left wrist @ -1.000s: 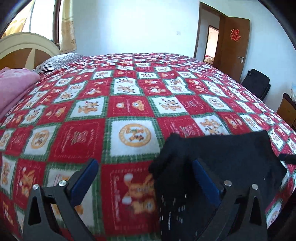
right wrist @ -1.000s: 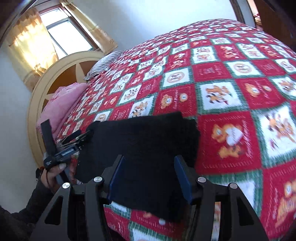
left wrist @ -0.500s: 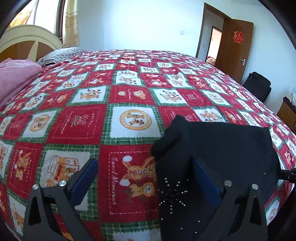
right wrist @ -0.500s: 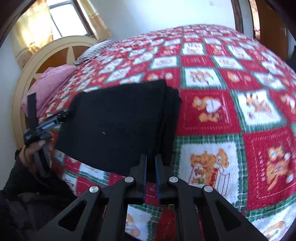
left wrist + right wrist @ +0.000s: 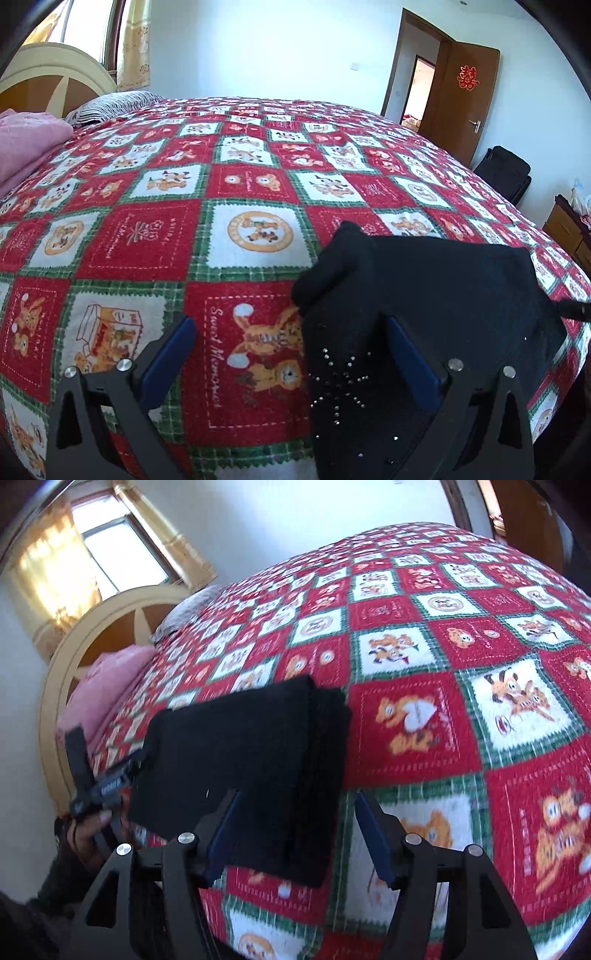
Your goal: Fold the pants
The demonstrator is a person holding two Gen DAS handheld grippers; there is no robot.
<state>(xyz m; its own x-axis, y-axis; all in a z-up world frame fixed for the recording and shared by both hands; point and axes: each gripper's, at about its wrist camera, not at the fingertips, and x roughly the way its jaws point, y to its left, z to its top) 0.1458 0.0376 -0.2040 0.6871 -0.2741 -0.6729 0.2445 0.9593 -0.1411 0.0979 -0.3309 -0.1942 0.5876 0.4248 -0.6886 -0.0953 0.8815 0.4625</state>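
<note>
A bedroom: a bed under a red, white and green cartoon quilt fills both views, with a headboard and pink blanket at the left of the frame and a brown door at the upper right. The pants lie folded into a thick black block at the bed's near edge, lower right in the left view, centre-left in the right view. The left gripper is spread wide, empty, its right finger over the cloth. The right gripper is likewise spread and empty, straddling the block's right edge. The fabric looks soft, limp and light, with small studs; likely best pinched at a corner or folded edge through all layers. No containers are visible.
</note>
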